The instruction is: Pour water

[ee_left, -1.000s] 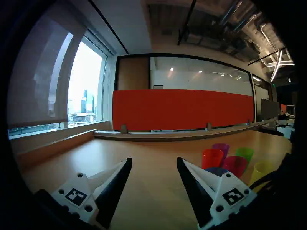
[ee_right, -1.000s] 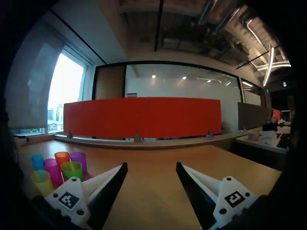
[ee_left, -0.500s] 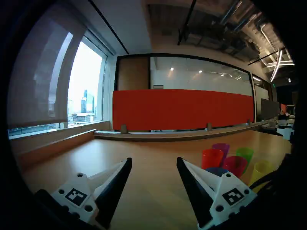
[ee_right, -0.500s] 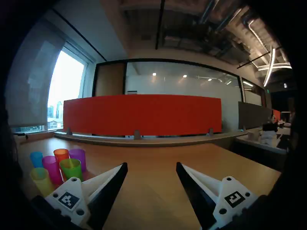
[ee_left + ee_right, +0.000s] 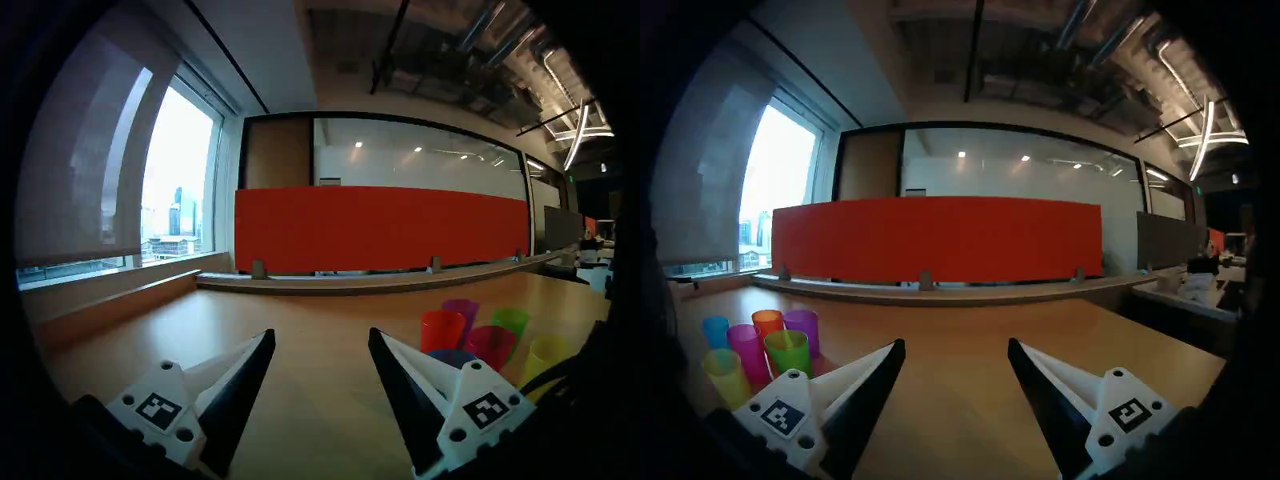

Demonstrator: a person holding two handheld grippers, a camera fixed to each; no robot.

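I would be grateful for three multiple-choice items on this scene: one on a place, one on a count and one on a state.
1. In the right gripper view, where do the cups stand?
A) between the fingers
B) on the table, left of the right gripper
C) on the window sill

2. How many cups are there?
A) three
B) nine
C) six

3. How is the left gripper?
A) open and empty
B) shut on a cup
C) shut on a bottle

Key: 1 B, they cluster low at the view's left side; 2 C, six separate colours show; 3 A, bare table shows between its spread fingers.
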